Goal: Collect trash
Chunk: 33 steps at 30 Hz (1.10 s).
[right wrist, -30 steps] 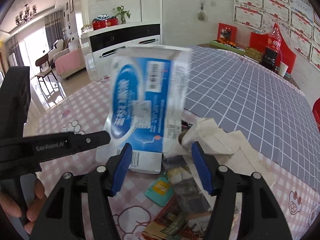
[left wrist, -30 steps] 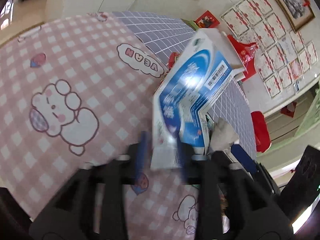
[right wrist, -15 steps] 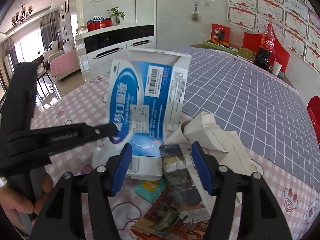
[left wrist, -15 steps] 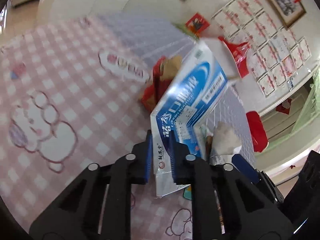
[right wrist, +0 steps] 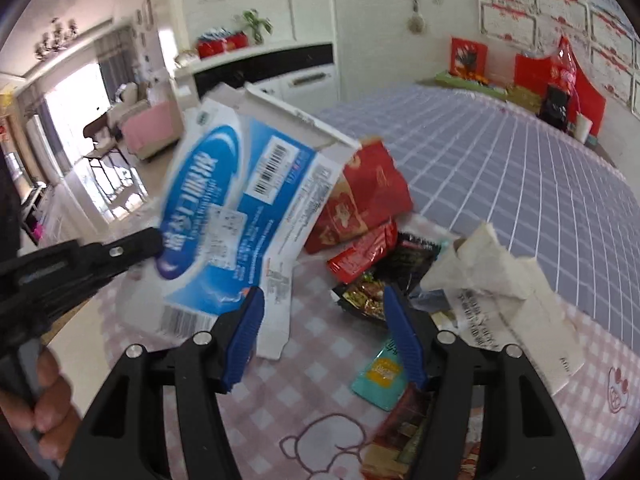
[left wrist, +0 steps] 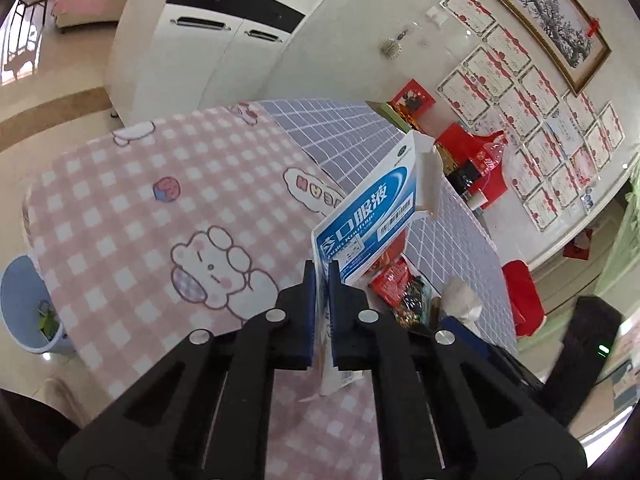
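- The trash is a pile of wrappers, papers and a flat box on the desk (left wrist: pixel 120 184), and one piece is already up in the air.
- The desk is the biggest thing. It has a soft cloth with pink and white squares and cartoon animals, and a purple grid part (right wrist: pixel 500 160) beyond it.
- A blue bin (left wrist: pixel 24 308) stands on the floor beside the desk, well apart from the pile. It looks like the place for the trash.
- The blue and white box (right wrist: pixel 240 216) is flattened thin card. It looks light and a bit stiff, and it could bend or flap. The left tool (left wrist: pixel 321 308) is clamped on its lower edge, which seems a good place to pinch it.
- The white crumpled paper (right wrist: pixel 492 272) looks soft and very light. Any fold should do for a grip.
- The red wrappers (right wrist: pixel 368 204) look shiny and crinkly, maybe slippery. Pinch a flat end.
- The small teal packet (right wrist: pixel 380 376) lies flat, so it may be hard to get under.
- The right tool (right wrist: pixel 320 340) has its blue pads apart, above the pile, with nothing in it.
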Each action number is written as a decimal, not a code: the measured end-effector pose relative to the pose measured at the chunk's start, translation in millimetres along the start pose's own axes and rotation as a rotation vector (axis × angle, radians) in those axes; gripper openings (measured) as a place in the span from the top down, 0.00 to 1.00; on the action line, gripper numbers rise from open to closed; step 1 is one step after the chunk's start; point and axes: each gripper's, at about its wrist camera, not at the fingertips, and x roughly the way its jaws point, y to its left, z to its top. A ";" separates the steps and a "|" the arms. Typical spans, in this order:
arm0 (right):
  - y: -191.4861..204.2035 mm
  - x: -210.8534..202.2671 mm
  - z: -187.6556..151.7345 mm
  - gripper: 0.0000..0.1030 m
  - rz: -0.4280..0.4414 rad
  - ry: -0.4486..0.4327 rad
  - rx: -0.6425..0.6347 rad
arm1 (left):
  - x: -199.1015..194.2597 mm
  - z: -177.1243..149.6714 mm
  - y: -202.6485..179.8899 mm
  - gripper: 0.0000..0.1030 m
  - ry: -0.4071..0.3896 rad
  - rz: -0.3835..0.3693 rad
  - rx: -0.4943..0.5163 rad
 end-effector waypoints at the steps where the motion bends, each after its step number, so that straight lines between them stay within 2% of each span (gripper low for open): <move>1: -0.3 4.9 0.5 0.41 0.001 0.010 0.006 | 0.5 0.1 1.9 0.94 0.005 -0.010 -0.003; 7: -6.6 21.2 12.0 0.42 -0.026 0.028 0.045 | 11.2 3.9 8.4 0.93 0.025 -0.049 -0.035; 10: -15.0 34.5 19.9 0.52 -0.012 0.053 0.091 | 21.7 5.0 10.8 0.92 0.044 -0.060 -0.054; 13: -20.1 47.5 22.3 0.56 -0.006 0.079 0.122 | 31.9 6.1 6.8 0.90 0.068 -0.089 -0.054; 16: -25.6 58.2 23.9 0.61 0.015 0.102 0.167 | 44.9 5.9 0.4 0.80 0.100 -0.108 -0.036; 19: -25.8 63.4 27.4 0.65 0.003 0.111 0.182 | 55.7 4.2 -3.9 0.56 0.125 -0.119 -0.024; 21: -25.2 65.7 29.8 0.70 -0.022 0.109 0.174 | 62.5 2.1 -8.3 0.61 0.133 -0.109 0.006; 22: -25.1 67.1 30.7 0.74 -0.031 0.111 0.174 | 64.9 1.3 -10.6 0.74 0.134 -0.102 0.023; 24: -26.8 72.1 33.1 0.78 -0.031 0.117 0.185 | 70.0 0.0 -13.1 0.79 0.147 -0.106 0.034; 25: -28.2 73.8 33.8 0.81 -0.034 0.119 0.192 | 71.9 -0.7 -15.0 0.85 0.151 -0.101 0.048; 28: -30.6 77.6 36.0 0.90 -0.037 0.121 0.196 | 65.7 0.4 -21.5 0.89 0.105 -0.086 0.070; 33: -28.1 67.9 33.1 0.96 -0.015 0.090 0.185 | 43.2 6.5 -31.0 0.93 0.008 -0.030 0.112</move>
